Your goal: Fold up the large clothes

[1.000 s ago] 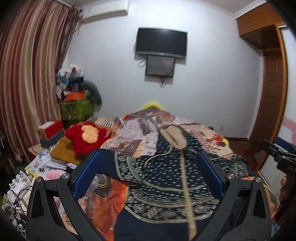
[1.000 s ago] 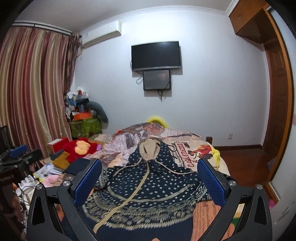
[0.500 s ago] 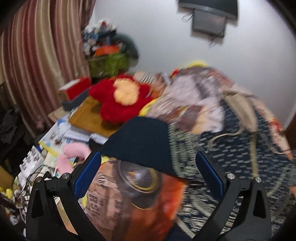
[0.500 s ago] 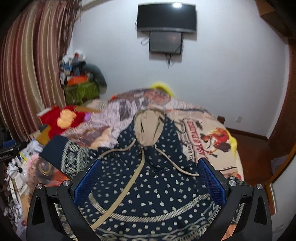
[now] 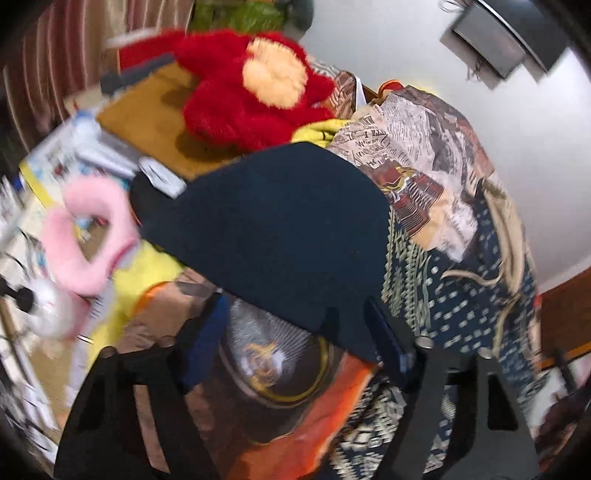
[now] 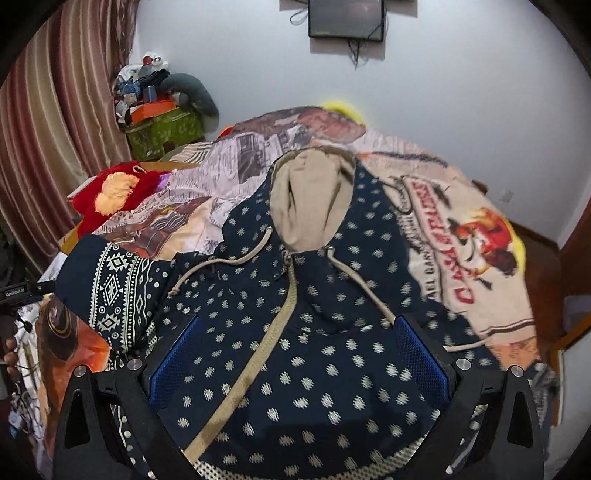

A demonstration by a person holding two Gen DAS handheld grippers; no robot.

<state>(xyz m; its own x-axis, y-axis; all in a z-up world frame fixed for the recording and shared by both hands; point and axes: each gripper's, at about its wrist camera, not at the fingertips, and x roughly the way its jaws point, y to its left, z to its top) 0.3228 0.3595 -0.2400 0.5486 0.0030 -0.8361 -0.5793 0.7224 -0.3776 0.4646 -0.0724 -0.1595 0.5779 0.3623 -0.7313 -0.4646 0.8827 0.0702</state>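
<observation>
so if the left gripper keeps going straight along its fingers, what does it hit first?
Probably the hoodie's plain navy sleeve cuff, lying just ahead of the closing left gripper, whose pads aren't on it yet. Motion blur leaves depth uncertain.

Right wrist view: navy hoodie (image 6: pixel 314 332) w/ cream dot print lies face up, spread over a bed (image 6: pixel 443 229) w/ printed cover. Beige-lined hood (image 6: pixel 310 199) points toward far wall; beige zipper (image 6: pixel 258 350) runs diagonally down front. One patterned sleeve (image 6: pixel 110 291) reaches left. Right gripper (image 6: pixel 299 365) hangs over hoodie's chest, blue-padded jaws spread wide, nothing pinched. Red plush toy (image 6: pixel 114 192) left of bed, striped curtain (image 6: pixel 55 122) behind. Wall screen (image 6: pixel 347 18) at top. Far left edge: prob. the other gripper, partly cut off.
</observation>
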